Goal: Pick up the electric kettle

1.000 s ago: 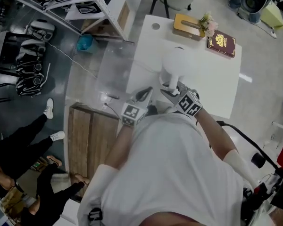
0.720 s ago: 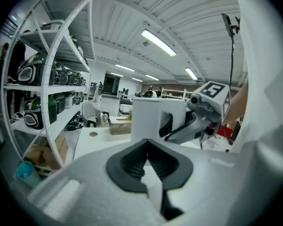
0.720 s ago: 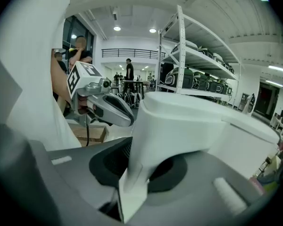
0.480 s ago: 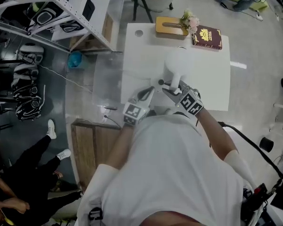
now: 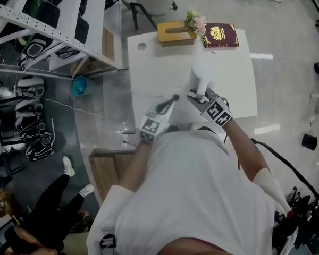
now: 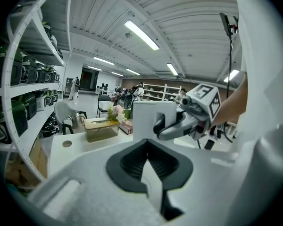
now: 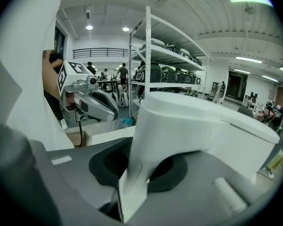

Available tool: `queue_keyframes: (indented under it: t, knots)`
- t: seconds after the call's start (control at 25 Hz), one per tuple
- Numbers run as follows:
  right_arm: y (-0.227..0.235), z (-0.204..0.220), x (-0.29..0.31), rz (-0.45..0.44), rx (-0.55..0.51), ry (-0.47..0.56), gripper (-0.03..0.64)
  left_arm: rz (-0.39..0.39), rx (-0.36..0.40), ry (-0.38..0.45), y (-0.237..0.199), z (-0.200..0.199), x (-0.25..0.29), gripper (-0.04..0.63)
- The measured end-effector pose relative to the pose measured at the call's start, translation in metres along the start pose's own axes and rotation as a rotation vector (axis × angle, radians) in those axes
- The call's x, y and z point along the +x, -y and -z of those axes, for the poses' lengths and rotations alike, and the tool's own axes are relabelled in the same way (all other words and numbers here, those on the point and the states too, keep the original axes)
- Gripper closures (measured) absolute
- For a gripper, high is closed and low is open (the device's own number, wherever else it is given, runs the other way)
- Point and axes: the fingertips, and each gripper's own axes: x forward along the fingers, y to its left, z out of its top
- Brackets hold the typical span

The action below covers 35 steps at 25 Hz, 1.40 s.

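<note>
— Where does the kettle (image 5: 204, 72) lie from the jaws?

— The right gripper (image 5: 198, 95) has it. Its jaws are clamped on the handle (image 7: 134, 178), held part-way apart by it. The white body rises just ahead of those jaws and above them.

— And the handle's long axis?

— Roughly upright. It runs through the gap from bottom to top, so one jaw sits on each side of it.

— The left gripper (image 5: 169, 102)?

— Jaws drawn together, with nothing in them. The kettle stands ahead of them and a little to their right, not touching.

— So which hand lifts?

— The right, I'd judge, since it is the one on the handle. The left is only near. The lift should go straight up along the handle's axis. If it tips forward, the body's weight ahead of the jaws may turn the handle in the grip.

— Is it off the worktop (image 5: 149, 73) yet?

— I cannot tell. No view shows the kettle's base.
</note>
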Motion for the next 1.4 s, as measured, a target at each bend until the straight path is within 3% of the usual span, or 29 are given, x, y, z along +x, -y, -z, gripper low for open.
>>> queue_keyframes:
  t: [0.64, 1.0, 1.4]
  knots:
    - [0.056, 0.034, 0.018, 0.084, 0.141, -0.041, 0.531, 0.109, 0.051, -0.058, -0.01, -0.006, 0.034, 0.595]
    - [0.058, 0.048, 0.024, 0.103, 0.177, -0.046, 0.531, 0.14, 0.04, -0.12, -0.012, 0.0, 0.035, 0.595]
    - [0.047, 0.07, 0.026, 0.174, 0.182, -0.081, 0.529, 0.164, 0.036, -0.13, -0.019, 0.006, 0.033, 0.595]
